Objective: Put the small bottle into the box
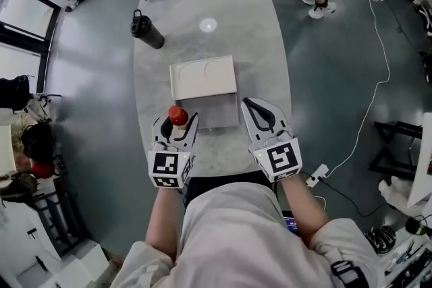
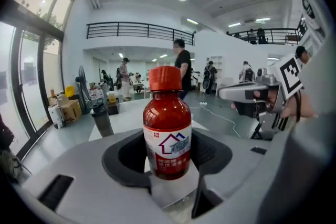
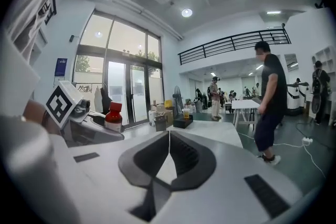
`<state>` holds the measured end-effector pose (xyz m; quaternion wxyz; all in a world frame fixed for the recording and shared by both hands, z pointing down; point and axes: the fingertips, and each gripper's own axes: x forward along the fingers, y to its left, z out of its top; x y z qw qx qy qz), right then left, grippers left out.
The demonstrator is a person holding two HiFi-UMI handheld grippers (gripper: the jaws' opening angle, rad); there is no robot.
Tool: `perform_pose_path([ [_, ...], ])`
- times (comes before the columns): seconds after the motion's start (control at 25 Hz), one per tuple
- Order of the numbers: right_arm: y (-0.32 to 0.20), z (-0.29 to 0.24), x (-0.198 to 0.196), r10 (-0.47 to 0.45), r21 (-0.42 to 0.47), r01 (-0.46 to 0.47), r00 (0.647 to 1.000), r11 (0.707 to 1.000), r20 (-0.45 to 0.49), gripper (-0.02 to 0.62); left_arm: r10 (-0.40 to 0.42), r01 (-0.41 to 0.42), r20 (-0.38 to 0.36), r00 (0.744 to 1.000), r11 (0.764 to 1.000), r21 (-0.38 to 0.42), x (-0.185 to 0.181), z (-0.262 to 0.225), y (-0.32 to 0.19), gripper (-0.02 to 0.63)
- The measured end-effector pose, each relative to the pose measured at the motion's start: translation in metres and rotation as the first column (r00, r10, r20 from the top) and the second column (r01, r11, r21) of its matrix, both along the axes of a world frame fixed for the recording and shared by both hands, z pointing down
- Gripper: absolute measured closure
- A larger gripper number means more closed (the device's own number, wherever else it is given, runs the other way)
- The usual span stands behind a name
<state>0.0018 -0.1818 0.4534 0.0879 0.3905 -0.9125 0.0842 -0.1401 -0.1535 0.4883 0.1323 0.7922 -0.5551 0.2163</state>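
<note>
With the left gripper [image 1: 179, 123] pinching the small bottle [image 2: 167, 139] upright, carry it ahead and slightly rightward over the box [image 1: 214, 111], then lower gently.

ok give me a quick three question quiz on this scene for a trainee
1. True or false: the left gripper is shut on the small bottle.
2. Where is the box? A: open on the table, just ahead of both grippers. B: on the floor. C: on a shelf.
3. Fill in: the right gripper has its jaws ____, with nothing between them.

Key: 1 true; 2 A; 3 together.
</note>
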Motion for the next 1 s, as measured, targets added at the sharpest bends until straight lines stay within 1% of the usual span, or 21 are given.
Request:
perform_pose_path([
  [0.08, -0.005, 0.011, 0.0, 0.005, -0.037, -0.005, 1.0, 0.999, -0.001, 0.569, 0.049, -0.046, 0.042, 0.998, 0.997, -0.053, 0.002, 0.017, -0.006, 0.376],
  [0.16, -0.01, 0.024, -0.001, 0.001, -0.041, -0.001, 1.0, 0.999, -0.019, 0.569, 0.101, -0.092, 0.09, 0.991, 0.99, -0.103, 0.001, 0.035, -0.011, 0.376],
  [0.32, -0.013, 0.049, -0.007, 0.016, -0.053, -0.02, 0.998, 0.998, -0.068, 0.569, 0.213, -0.176, 0.192, 0.958, 0.966, -0.191, -0.002, 0.071, -0.015, 0.376],
  [0.36, -0.012, 0.054, -0.008, 0.026, -0.065, -0.031, 0.997, 0.997, -0.073, 0.569, 0.24, -0.198, 0.203, 0.949, 0.958, -0.207, -0.001, 0.078, -0.015, 0.376],
  [0.48, -0.014, 0.065, -0.008, 0.08, -0.1, -0.086, 0.994, 0.991, -0.069, 0.569, 0.307, -0.256, 0.199, 0.931, 0.935, -0.245, 0.003, 0.097, -0.015, 0.376],
  [0.56, -0.016, 0.07, -0.005, 0.117, -0.121, -0.123, 0.991, 0.985, -0.061, 0.569, 0.352, -0.292, 0.211, 0.912, 0.917, -0.271, 0.005, 0.11, -0.015, 0.376],
  [0.68, -0.015, 0.08, -0.008, 0.128, -0.138, -0.135, 0.99, 0.981, -0.06, 0.569, 0.421, -0.343, 0.249, 0.873, 0.89, -0.302, 0.009, 0.131, -0.017, 0.376],
  [0.84, -0.007, 0.096, -0.02, 0.103, -0.172, -0.11, 0.993, 0.979, -0.049, 0.569, 0.499, -0.401, 0.318, 0.806, 0.855, -0.328, 0.013, 0.154, -0.018, 0.376],
  [0.92, -0.006, 0.104, -0.02, 0.116, -0.196, -0.121, 0.993, 0.973, -0.038, 0.569, 0.539, -0.423, 0.355, 0.764, 0.834, -0.356, 0.015, 0.166, -0.018, 0.376],
  [1.0, -0.008, 0.109, -0.015, 0.148, -0.212, -0.15, 0.989, 0.966, -0.028, 0.569, 0.581, -0.445, 0.38, 0.72, 0.806, -0.39, 0.018, 0.178, -0.019, 0.376],
])
